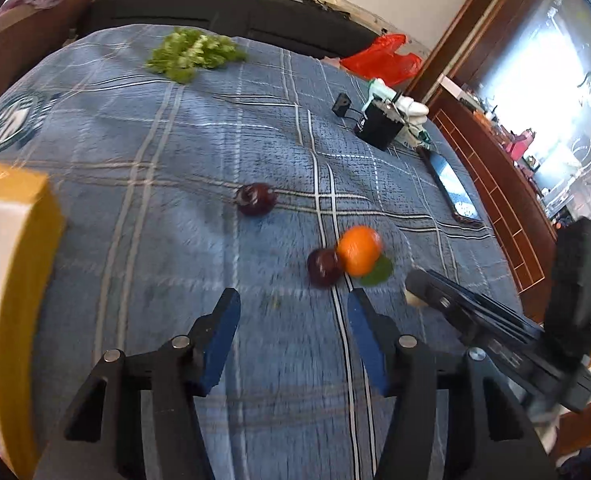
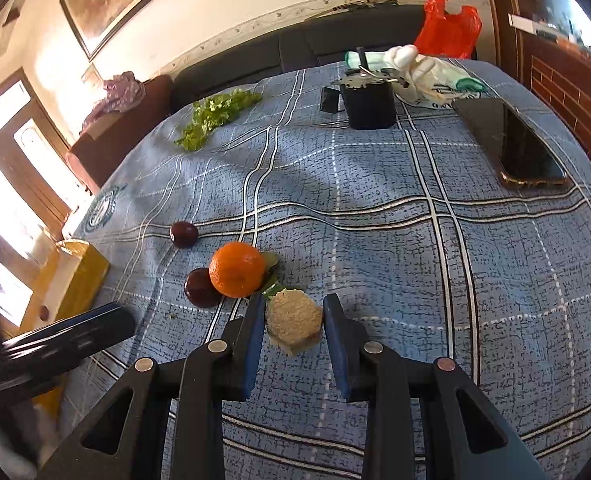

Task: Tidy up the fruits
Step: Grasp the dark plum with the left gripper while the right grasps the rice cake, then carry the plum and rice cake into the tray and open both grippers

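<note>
- Two grippers are in view. We see the right gripper point(image 2: 294, 300) with its jaws pinching a beige chunk point(image 2: 293, 320) low over the blue checked cloth point(image 2: 375, 240) that covers the worktop.
- We see the left gripper point(image 1: 293, 296) with its jaws spread and nothing between them, over bare cloth.
- Just beyond the beige chunk lies the orange point(image 2: 237, 268) on a green leaf point(image 2: 269, 276). The nearer dark red fruit point(image 2: 199, 286) touches the orange's left side.
- To the left, at the worktop's edge, stands a yellow box point(image 2: 79, 280).
- A little farther back, apart from the others, sits the farther dark red fruit point(image 2: 183, 234).
- On the right side lies a dark phone point(image 2: 527, 152).
- Near the far edge we find leafy greens point(image 2: 219, 116), a black cup point(image 2: 371, 106) and a white and green bag point(image 2: 427, 76).
- Behind them are a red plastic bag point(image 2: 447, 28) and a dark sofa point(image 2: 295, 48).
</note>
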The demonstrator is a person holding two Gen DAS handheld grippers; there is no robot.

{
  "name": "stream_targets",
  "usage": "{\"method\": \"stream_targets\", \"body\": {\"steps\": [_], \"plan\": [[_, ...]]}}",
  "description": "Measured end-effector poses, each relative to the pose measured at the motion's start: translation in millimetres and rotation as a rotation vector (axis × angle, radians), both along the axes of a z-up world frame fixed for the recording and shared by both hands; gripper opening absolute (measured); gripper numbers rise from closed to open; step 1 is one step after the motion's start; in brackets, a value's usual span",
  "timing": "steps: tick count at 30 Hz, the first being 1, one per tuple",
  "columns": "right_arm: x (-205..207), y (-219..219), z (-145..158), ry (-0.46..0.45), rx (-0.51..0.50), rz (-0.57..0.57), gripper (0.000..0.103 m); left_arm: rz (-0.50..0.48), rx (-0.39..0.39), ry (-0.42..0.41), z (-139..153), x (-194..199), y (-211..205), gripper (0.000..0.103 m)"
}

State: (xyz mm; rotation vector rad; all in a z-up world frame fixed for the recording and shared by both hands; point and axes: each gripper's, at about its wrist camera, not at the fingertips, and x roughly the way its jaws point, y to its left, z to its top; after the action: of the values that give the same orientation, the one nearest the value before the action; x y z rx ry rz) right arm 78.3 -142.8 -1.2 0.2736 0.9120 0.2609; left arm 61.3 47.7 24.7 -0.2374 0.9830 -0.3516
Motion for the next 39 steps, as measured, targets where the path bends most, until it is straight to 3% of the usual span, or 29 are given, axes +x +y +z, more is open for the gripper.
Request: {"method": "stream_targets", "body": {"steps": [5, 10, 12, 15, 18, 27, 35, 39], "plan": [[2.1, -4.4, 0.4, 0.01, 0.033, -0.006, 0.032, -0.067, 0.033, -0.058, -4.3, 20.1, -22.1, 0.055], [2.2, -3.5, -1.4, 0.013, 0.039, 0.001, 0.032, -0.124, 0.051, -0.05, -15.7, 27.6, -37.8, 0.055], [2.3, -4.4, -0.8, 0.012, 0.04, -0.002, 0.032, -0.146, 0.044, -0.049, -16.0, 28.5, -42.4, 0.047], [1.6, -4.0, 0.1, 0.009, 0.043, -0.001, 0.032, -0.167, 0.041, -0.032, -18.0, 29.7, -46.5, 0.024], [0.9, -3.5, -0.2, 0.008, 0.044, -0.001, 0.032, -0.158, 0.027, -0.029, -18.1, 29.3, -44.6, 0.025], [-6.5, 0.9, 7.0, -0.024, 0.09, 0.028, 0.032, -0.057, 0.008, -0.074, 13.8, -2.3, -8.6, 0.025], [-17.2, 19.3, 14.5, -0.024, 0.299, 0.194, 0.032, 0.138, -0.079, -0.135, 67.7, -66.3, 82.3, 0.025], [-28.2, 37.4, 23.9, -0.051, 0.264, 0.227, 0.032, 0.253, -0.022, -0.173, 86.6, -92.3, 134.7, 0.025]]}}
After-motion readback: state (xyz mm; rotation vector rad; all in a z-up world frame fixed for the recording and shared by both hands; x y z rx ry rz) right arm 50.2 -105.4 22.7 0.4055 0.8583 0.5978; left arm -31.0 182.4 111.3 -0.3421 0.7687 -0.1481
